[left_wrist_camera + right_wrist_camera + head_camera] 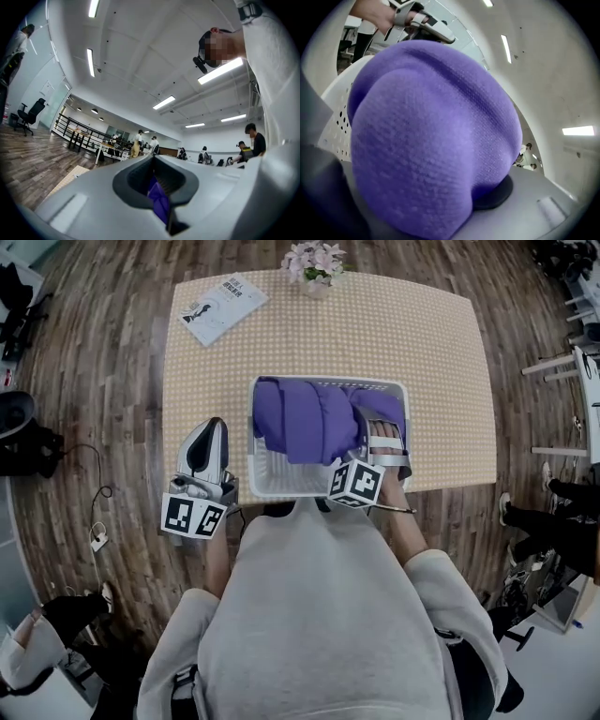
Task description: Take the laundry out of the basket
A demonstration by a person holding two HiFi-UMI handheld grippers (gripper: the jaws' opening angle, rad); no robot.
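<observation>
We note the laundry as matt, coarse-knit purple cloth, the basket as smooth white perforated plastic, the floor as grained wood.

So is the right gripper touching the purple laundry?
Touching. The right gripper view shows the purple laundry bulging out between the jaws of the right gripper, pressed against them. The head view shows that gripper reaching into the basket.

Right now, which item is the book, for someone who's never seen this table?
Start at the table with the dotted cloth and go to its far left corner, beyond the white basket. The book lies flat there, unlike the upright flower pot nearby.
</observation>
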